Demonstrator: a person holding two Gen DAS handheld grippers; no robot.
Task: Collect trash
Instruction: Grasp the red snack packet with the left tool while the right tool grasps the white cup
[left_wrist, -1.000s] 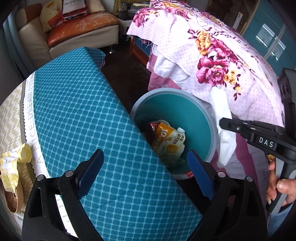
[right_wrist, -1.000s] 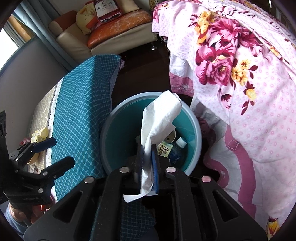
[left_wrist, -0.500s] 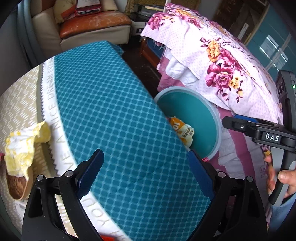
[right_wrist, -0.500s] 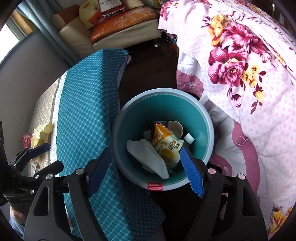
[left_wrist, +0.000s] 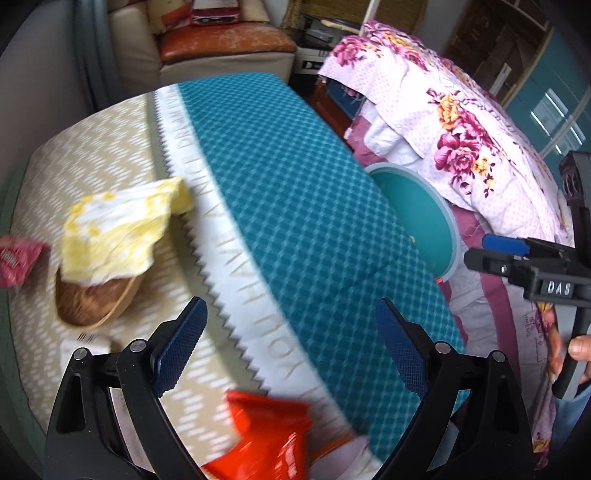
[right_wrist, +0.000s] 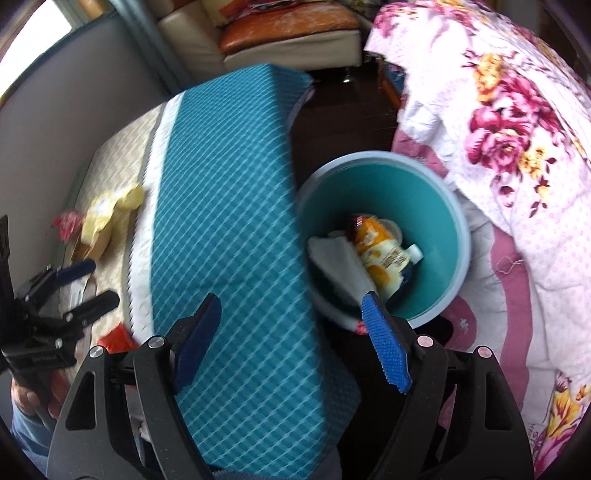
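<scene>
— Since the round teal plastic bin (right_wrist: 384, 240) already holds a white tissue (right_wrist: 343, 262), an orange snack pouch (right_wrist: 380, 251) and a small bottle, how much is left?

— Several pieces, I'd judge. On the beige patterned desk (left_wrist: 92, 155) lie a crumpled yellow-and-white wrapper (left_wrist: 118, 229), a red packet (left_wrist: 16, 260) at the far left edge, and a bright orange-red wrapper (left_wrist: 269, 439) (blurred) close under the left gripper (left_wrist: 291, 354).

— And the fingers?

— Both pairs wide, nothing between them. The right gripper (right_wrist: 291, 343) has just been opening: a second ago it pinched the tissue above the bin, which now lies inside.

— Anything else changed?

— The left gripper's view has swung from the bin toward the desk trash.
</scene>
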